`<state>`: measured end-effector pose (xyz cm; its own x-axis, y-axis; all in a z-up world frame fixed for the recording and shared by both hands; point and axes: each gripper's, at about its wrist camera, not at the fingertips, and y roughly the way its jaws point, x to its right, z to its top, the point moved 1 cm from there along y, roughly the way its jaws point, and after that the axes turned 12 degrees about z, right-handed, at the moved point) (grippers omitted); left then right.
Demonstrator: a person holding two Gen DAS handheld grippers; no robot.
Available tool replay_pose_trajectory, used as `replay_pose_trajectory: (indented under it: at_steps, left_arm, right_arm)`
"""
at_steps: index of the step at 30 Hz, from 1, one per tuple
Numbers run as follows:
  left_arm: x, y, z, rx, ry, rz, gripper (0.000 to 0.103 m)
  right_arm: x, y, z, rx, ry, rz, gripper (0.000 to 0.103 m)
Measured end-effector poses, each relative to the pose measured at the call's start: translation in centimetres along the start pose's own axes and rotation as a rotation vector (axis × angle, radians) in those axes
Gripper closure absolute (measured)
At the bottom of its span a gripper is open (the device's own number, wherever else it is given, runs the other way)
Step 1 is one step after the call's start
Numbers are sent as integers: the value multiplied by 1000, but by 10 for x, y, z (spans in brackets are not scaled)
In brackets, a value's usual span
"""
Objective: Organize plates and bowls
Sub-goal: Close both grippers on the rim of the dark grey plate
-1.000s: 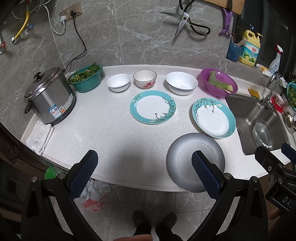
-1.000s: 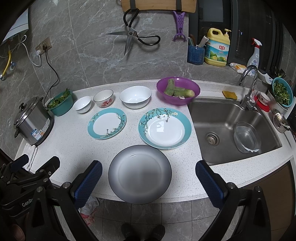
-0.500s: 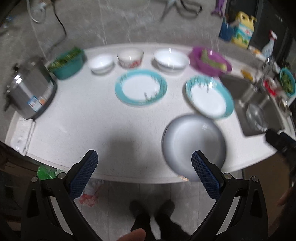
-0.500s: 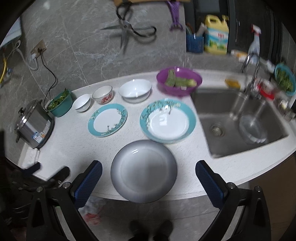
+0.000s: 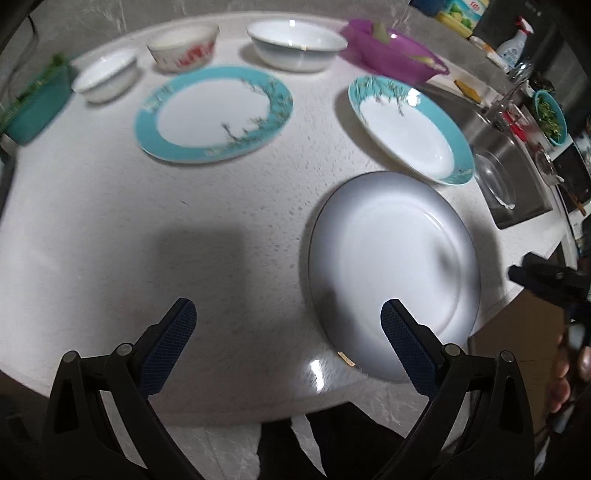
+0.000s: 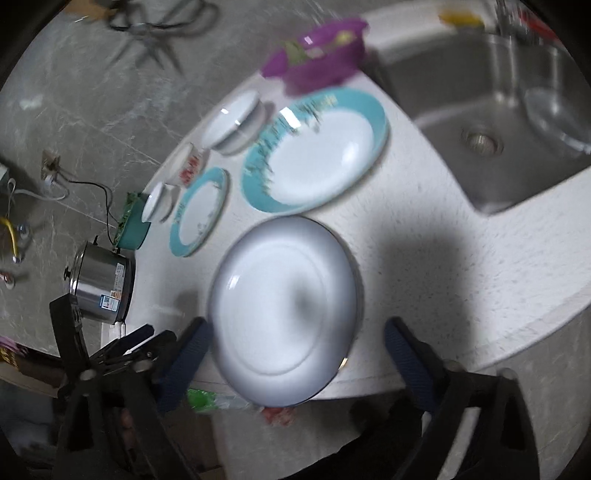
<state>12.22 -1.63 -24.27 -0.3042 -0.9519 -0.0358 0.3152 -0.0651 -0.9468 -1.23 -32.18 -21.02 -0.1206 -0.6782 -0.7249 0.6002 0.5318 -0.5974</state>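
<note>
Right wrist view blurred: your right gripper [image 6: 295,354] just narrowed, gapes astride grey plate [image 6: 284,306] overhanging counter [image 6: 443,280] edge; left gripper [image 5: 284,343] gapes, empty

Right wrist view is heavily motion-blurred: scissors [image 6: 155,37] on the wall smear into streaks, purple bowl [image 6: 317,55] contents unreadable, tap at upper right just a smudge. The rice cooker [image 6: 103,286] label is too small for us to read. The grey plate [image 6: 284,306] near rim hangs past the counter edge; the plate hides the counter lip there.

Left wrist view: green tub [image 5: 33,107] cut off at left edge, blurred. Detergent bottle [image 5: 461,11] cropped by top edge. Right gripper [image 5: 546,284] only partly in frame at right edge; we can't see its fingertips there. Floral pattern on the teal plates [image 5: 214,114] smeared.
</note>
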Motion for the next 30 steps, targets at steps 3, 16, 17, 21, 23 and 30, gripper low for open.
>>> replay_pose_trajectory:
  at_steps: [3,16,17,21,23,30]
  left_arm:
    - [4,27,10,-50,-18,-61,19]
    - [39,62,24,-71,37,-49,35]
    - [44,63,26,-67,56,-57,36]
    - [53,58,23,-54,92,-104,41]
    - [54,59,25,-49,95,-103,45]
    - [35,63,38,-66,98,-95,74]
  right_arm:
    - [20,11,8,-47,8,37,24]
    - [60,34,30,-171,34,183,52]
    - [58,36,29,-192,31,190,52]
    - [48,47,22,-246,-14,191,55]
    - [46,50,23,-231,-17,178,61]
    - [55,56,28,-209,25,107,88]
